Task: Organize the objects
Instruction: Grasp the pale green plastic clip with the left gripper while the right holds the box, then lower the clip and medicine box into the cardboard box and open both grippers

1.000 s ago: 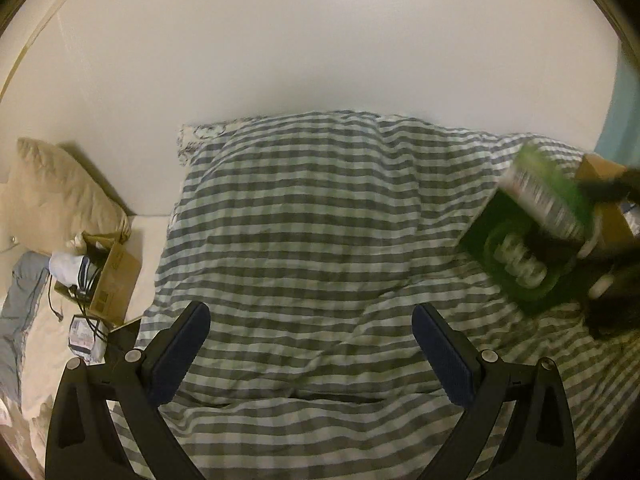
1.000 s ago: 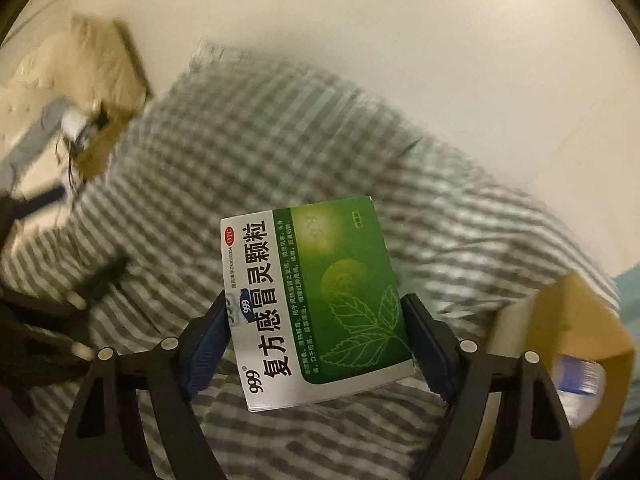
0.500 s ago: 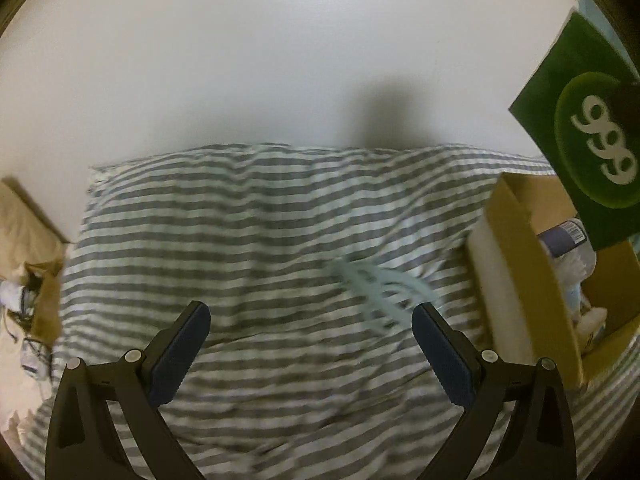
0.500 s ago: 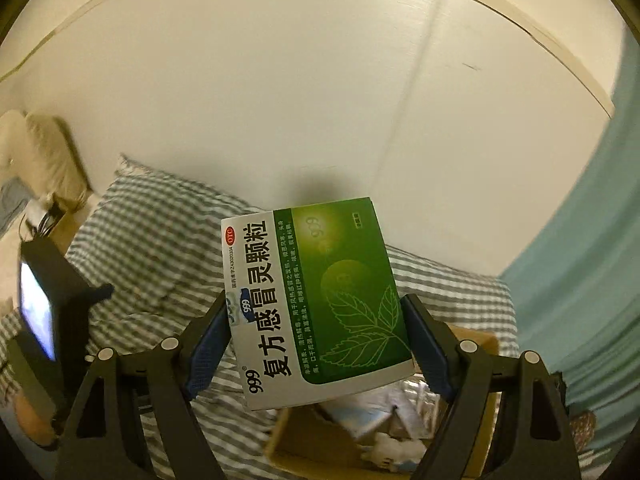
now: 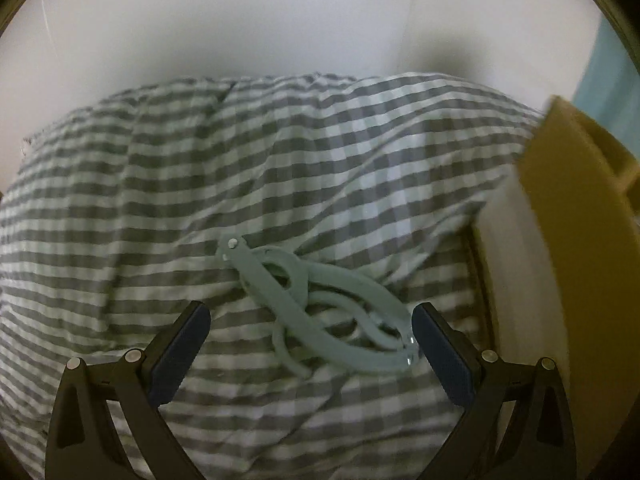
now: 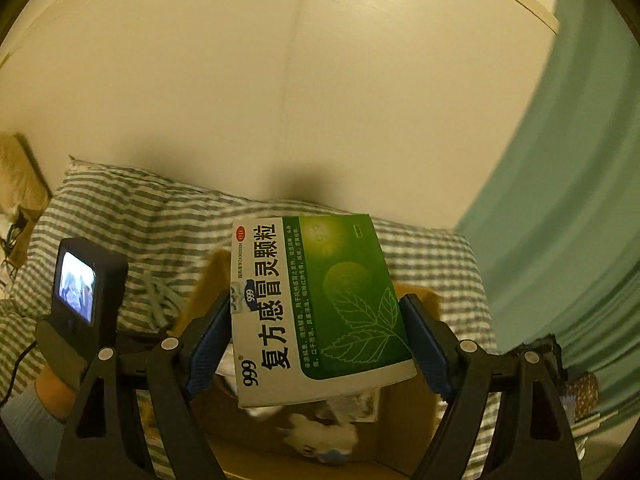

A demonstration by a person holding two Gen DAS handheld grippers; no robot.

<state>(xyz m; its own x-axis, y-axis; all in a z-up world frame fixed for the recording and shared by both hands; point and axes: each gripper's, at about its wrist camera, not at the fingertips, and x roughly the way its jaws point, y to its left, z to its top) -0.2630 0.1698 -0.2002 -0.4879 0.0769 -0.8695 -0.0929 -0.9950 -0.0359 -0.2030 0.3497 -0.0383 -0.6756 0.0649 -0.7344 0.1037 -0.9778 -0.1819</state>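
Observation:
My right gripper (image 6: 316, 344) is shut on a green and white medicine box (image 6: 320, 308) and holds it in the air above an open cardboard box (image 6: 404, 432) on the bed. Small items lie inside that box. My left gripper (image 5: 310, 350) is open and empty, low over a folded pale green plastic hanger (image 5: 316, 304) that lies on the checked duvet (image 5: 200, 184). The hanger sits between and just ahead of the fingertips. The cardboard box's wall (image 5: 576, 240) shows at the right of the left wrist view. The hanger also shows in the right wrist view (image 6: 158, 296).
A white wall (image 5: 280, 20) stands behind the bed. A teal curtain (image 6: 568, 200) hangs at the right. The left gripper's body with its lit screen (image 6: 78, 288) is left of the cardboard box. A tan pillow (image 6: 16, 176) lies at the far left.
My left gripper has swung right and come down close over the hanger. My right gripper has lifted the medicine box and carried it right, over the cardboard box.

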